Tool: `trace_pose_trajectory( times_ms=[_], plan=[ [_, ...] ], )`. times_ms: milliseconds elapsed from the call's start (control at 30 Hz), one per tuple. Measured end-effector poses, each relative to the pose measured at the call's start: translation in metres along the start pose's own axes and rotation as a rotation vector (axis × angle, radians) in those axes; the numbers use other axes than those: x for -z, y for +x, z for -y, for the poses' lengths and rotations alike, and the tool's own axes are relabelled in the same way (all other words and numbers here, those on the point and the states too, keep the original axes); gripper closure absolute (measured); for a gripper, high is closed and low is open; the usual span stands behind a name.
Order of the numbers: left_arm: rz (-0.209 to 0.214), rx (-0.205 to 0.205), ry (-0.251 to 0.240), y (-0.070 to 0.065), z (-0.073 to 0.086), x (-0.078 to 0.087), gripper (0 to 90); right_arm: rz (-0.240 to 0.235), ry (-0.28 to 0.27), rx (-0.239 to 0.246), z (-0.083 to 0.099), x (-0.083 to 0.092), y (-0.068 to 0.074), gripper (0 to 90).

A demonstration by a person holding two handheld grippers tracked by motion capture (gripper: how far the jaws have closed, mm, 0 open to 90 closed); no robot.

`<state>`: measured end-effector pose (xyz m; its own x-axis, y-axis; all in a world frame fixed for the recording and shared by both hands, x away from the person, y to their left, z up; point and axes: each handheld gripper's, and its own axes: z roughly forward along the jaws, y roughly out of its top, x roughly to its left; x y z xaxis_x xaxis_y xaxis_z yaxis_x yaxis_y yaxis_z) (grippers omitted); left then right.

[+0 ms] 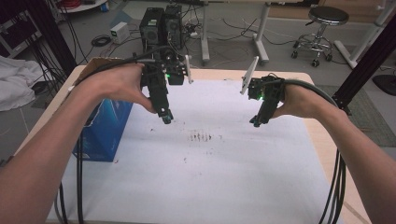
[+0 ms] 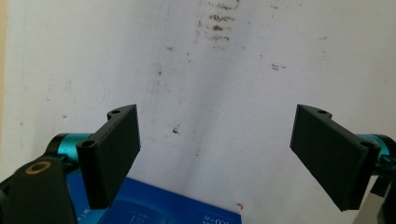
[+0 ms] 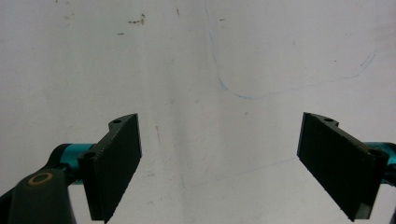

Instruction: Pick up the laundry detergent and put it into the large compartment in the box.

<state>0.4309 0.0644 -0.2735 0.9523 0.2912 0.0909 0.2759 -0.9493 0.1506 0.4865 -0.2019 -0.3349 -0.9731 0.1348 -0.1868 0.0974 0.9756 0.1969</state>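
Note:
My left gripper (image 1: 166, 116) hangs above the white sheet (image 1: 210, 163) at centre left, tips pointing down. In the left gripper view the left gripper (image 2: 217, 154) is open, jaws wide apart with nothing between them. A blue box (image 1: 102, 128) stands just left of it, and the box's top corner (image 2: 173, 210) shows below the jaws. My right gripper (image 1: 256, 121) hovers over the sheet at centre right. In the right gripper view the right gripper (image 3: 219, 161) is open too, with bare sheet between its jaws.
Dark smudges (image 1: 201, 136) mark the sheet between the two grippers. A faint blue pen line (image 3: 243, 93) curves across the sheet. Beyond the far table edge stand computer towers (image 1: 161, 25) and a stool (image 1: 324, 28). Cables (image 1: 334, 186) trail from both grippers.

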Motion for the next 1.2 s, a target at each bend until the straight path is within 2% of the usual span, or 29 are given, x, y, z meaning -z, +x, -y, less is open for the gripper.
trace_pose_trajectory(
  times_ms=[233,400,867,1200],
  plan=[
    [0.013,0.005,0.000,-0.002,0.002,-0.020,16.1,-0.001,0.002,0.003,0.000,0.001,0.000,13.0],
    [0.019,0.005,0.006,-0.003,0.002,-0.027,16.1,-0.002,0.000,0.004,0.000,0.001,0.000,13.0],
    [0.036,-0.011,0.028,-0.006,-0.002,-0.038,16.1,-0.001,0.004,-0.004,0.000,0.000,0.001,13.0],
    [0.031,-0.023,0.027,-0.007,-0.003,-0.038,16.1,-0.001,0.007,-0.004,0.001,0.000,0.001,13.0]
  ],
)
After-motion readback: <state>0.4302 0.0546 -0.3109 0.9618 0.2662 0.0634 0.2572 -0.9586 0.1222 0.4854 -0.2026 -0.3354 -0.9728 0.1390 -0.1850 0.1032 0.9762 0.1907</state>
